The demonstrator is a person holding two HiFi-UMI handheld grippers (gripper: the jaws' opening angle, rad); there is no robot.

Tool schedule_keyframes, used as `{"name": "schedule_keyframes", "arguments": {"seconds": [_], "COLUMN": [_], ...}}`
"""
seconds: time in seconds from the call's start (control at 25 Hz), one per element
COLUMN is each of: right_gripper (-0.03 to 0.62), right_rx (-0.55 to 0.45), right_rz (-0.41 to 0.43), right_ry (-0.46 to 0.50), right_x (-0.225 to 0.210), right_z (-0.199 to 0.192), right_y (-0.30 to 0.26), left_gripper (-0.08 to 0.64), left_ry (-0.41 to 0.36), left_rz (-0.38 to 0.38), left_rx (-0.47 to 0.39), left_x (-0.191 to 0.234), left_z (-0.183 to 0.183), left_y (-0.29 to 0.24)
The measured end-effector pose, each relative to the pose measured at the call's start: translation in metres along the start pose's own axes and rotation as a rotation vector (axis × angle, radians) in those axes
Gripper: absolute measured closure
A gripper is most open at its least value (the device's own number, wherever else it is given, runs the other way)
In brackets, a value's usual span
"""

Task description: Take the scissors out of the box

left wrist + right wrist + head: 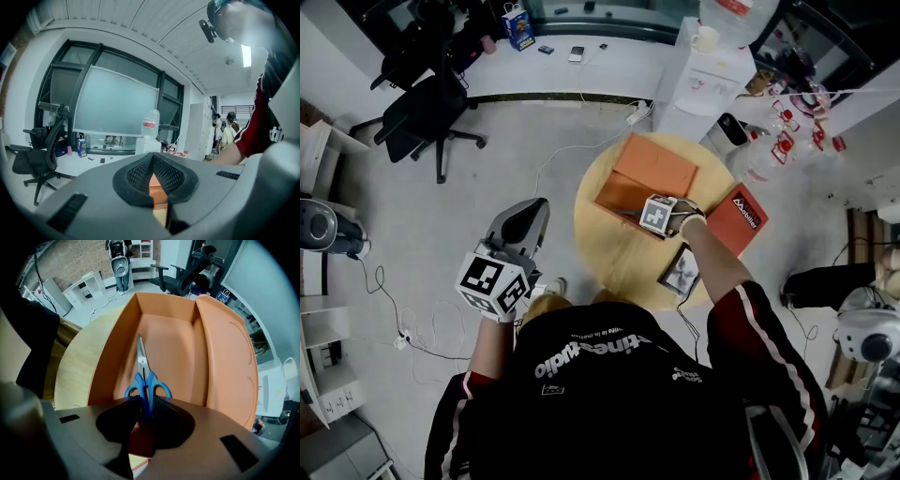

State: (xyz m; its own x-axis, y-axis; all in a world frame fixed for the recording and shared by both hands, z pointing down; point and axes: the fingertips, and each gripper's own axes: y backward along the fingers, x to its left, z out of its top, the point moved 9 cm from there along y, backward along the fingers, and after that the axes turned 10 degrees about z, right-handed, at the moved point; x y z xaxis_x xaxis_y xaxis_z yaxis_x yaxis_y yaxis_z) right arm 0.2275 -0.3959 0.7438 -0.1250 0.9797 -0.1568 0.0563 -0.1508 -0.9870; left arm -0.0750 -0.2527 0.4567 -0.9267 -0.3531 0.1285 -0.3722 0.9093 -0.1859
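Note:
Blue-handled scissors (143,380) lie in the open orange box (173,338), blades pointing toward its far wall. My right gripper (145,411) points straight down into the box, its jaws closed against the blue handles. In the head view the same gripper (645,221) reaches into the box (619,195) on the round table, and the scissors are hidden beneath it. The box lid (656,161) lies folded back behind. My left gripper (530,211) hangs off the table's left side, over the floor. It is shut and holds nothing (154,187).
The round wooden table (609,258) also carries a red booklet (739,217) and a photo card (682,270) near my right arm. A black office chair (427,108) stands at far left, a white water dispenser (703,75) behind the table. Cables cross the floor.

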Motion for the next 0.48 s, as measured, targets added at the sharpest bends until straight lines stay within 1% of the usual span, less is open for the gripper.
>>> {"name": "schedule_keyframes", "arguments": {"seconds": [0.16, 0.28, 0.48], "right_gripper": [0.486, 0.486, 0.488], "right_rx": [-0.006, -0.017, -0.042], "right_rz": [0.001, -0.016, -0.024], "right_ry": [0.019, 0.027, -0.005], "right_x": [0.001, 0.002, 0.005], "right_z": [0.0, 0.0, -0.002], "right_y": [0.001, 0.002, 0.007], "left_gripper": [0.545, 0.545, 0.545], "left_ry": [0.008, 0.012, 0.012], "left_rz": [0.01, 0.01, 0.012], "left_rx": [-0.004, -0.006, -0.004], "left_x": [0.003, 0.004, 0.007], "left_z": [0.0, -0.001, 0.001], "left_y": [0.003, 0.005, 0.013]}}
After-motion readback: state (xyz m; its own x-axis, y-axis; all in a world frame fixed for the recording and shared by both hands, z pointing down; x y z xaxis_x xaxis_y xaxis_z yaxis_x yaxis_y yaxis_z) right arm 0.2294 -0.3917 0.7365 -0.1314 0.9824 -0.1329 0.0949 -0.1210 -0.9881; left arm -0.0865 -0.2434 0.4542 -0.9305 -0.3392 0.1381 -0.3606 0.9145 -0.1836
